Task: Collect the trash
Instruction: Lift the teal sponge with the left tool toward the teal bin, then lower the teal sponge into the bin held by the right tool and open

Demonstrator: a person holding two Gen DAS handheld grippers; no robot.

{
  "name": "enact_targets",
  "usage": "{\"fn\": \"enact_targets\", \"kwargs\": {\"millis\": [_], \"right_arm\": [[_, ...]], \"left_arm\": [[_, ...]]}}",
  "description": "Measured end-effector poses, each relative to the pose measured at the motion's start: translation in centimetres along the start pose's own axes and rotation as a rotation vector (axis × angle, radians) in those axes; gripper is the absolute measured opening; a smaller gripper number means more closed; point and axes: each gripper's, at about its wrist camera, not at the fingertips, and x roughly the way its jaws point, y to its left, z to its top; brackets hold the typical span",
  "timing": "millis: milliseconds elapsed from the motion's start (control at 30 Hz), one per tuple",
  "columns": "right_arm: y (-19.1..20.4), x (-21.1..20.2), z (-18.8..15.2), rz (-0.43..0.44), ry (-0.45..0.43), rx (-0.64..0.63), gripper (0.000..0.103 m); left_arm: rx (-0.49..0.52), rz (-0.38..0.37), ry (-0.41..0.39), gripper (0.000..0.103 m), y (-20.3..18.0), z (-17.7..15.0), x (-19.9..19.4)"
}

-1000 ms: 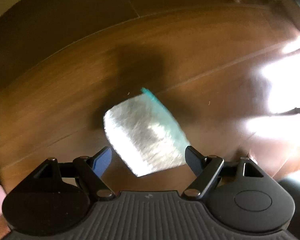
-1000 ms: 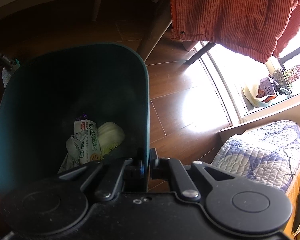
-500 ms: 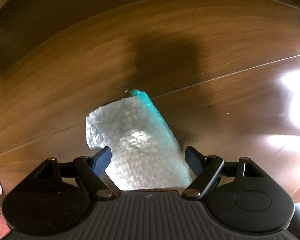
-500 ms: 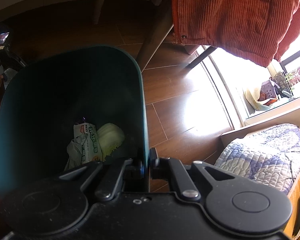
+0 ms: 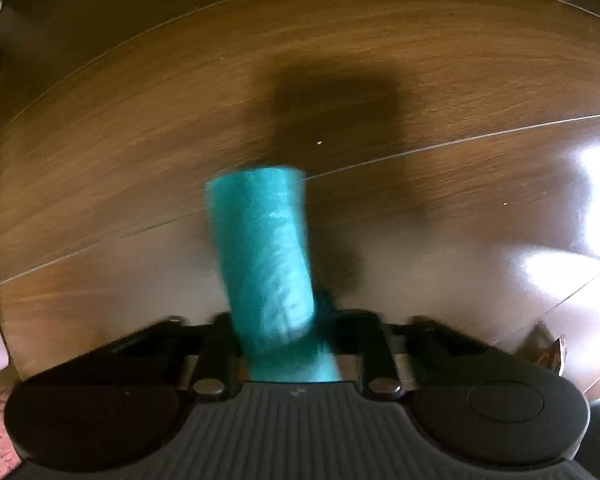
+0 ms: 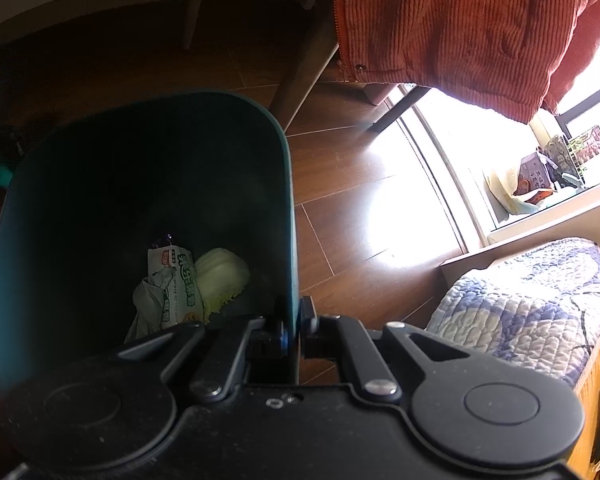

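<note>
Fingers of my left gripper [image 5: 290,332] are drawn in around a teal wrapper [image 5: 266,256], pinching its near end; the frame is smeared, so I cannot make out the exact contact, but the wrapper stands up and away from between them, tilted slightly left, over the wooden floor [image 5: 140,128]. A dark shadow lies on the boards just beyond its far end, and bright glare covers the floor to the right.

On my right gripper [image 6: 296,320] the fingers are nearly together, clamped on the right wall of the dark green bin [image 6: 288,200], one inside and one outside the rim. Down in the bin I see a white packet with green print [image 6: 178,284], a pale yellow-green lump [image 6: 222,276] touching its right side, and some crumpled grey paper [image 6: 146,304] at its left. To the right of the bin the floor runs to a sunlit window. An orange corduroy jacket [image 6: 460,28] hangs far right, and a patterned quilt [image 6: 532,304] sits near right.
</note>
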Motion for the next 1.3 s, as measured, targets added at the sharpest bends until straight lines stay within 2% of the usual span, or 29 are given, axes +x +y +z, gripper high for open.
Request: {"fn": "enact_targets", "kwargs": {"millis": [167,300,400,667,867,1000,1100,1200,1300], "right_arm": [[0.3,0.1,-0.1,-0.010,-0.002,0.001,0.005],[0.7,0.1,-0.1,-0.016,-0.007,-0.010,0.004],[0.9,0.2,0.1,-0.026,-0.010,-0.016,0.004],[2.3,-0.6,1.0,-0.052,-0.008,-0.016,0.004],[3.7,-0.9,1.4,-0.084,0.013,-0.035,0.004],[4.3,-1.2,1.5,-0.101,0.029,-0.025,0.004],[4.8,-1.4,1.7,-0.107,0.040,-0.017,0.005],[5.3,-1.6,1.8,-0.105,0.050,-0.009,0.006],[5.7,-1.7,1.5,-0.109,0.056,-0.006,0.007]], "left_arm": [[0.067,-0.014,-0.049,0.005,-0.8,-0.5,-1.9],[0.101,-0.061,-0.069,0.005,-1.2,-2.4,-5.4],[0.190,-0.093,-0.102,0.005,-1.5,-4.3,-9.2],[0.422,-0.279,-0.180,0.005,-4.3,-10.6,-19.1],[0.560,-0.404,-0.231,0.005,-6.4,-14.9,-25.6],[0.669,-0.426,-0.211,0.005,-8.6,-17.4,-27.8],[0.718,-0.442,-0.202,0.005,-10.4,-19.1,-27.9],[0.729,-0.464,-0.187,0.005,-11.9,-20.4,-27.3],[0.738,-0.482,-0.127,0.005,-13.4,-21.3,-26.0]]}}
